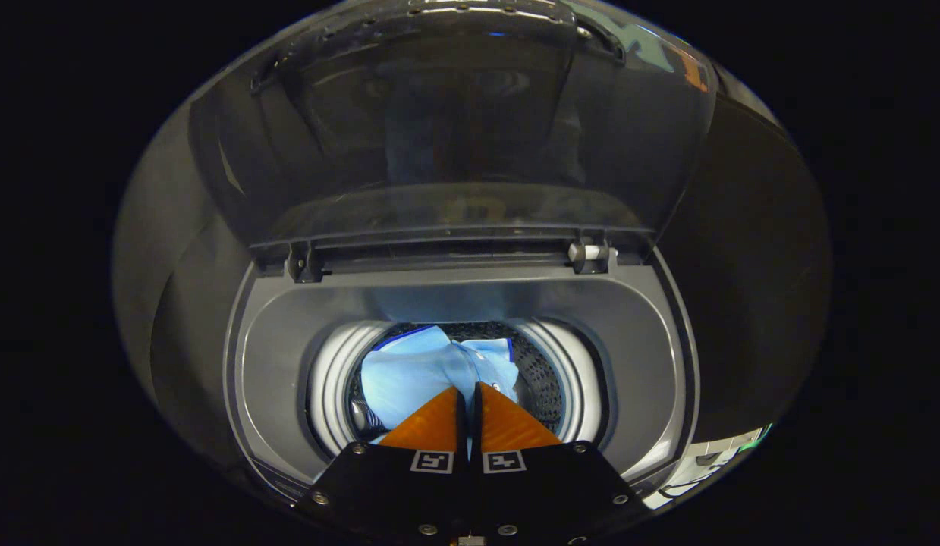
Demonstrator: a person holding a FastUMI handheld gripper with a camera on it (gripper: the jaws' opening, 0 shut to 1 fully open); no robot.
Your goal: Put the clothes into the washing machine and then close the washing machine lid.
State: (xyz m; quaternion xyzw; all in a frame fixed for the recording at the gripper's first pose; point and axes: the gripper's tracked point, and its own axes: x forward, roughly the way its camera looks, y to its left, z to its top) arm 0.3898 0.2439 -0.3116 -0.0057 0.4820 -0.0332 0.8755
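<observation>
The shirt (416,371) lies inside the drum (568,379) of the washing machine (636,334), just ahead of the gripper (470,394), whose fingers pinch it; the lid (454,136) stands raised behind the opening

A light blue garment (416,371) with dark blue trim lies in the grey washing machine (287,341), lid (454,129) smoky clear.

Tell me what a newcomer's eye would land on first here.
The light blue garment bunched down in the washing machine's drum, just beyond the gripper, whose fingers are closed together and seem to pinch a fold of it. Next, the clear lid standing open above the tub.
</observation>
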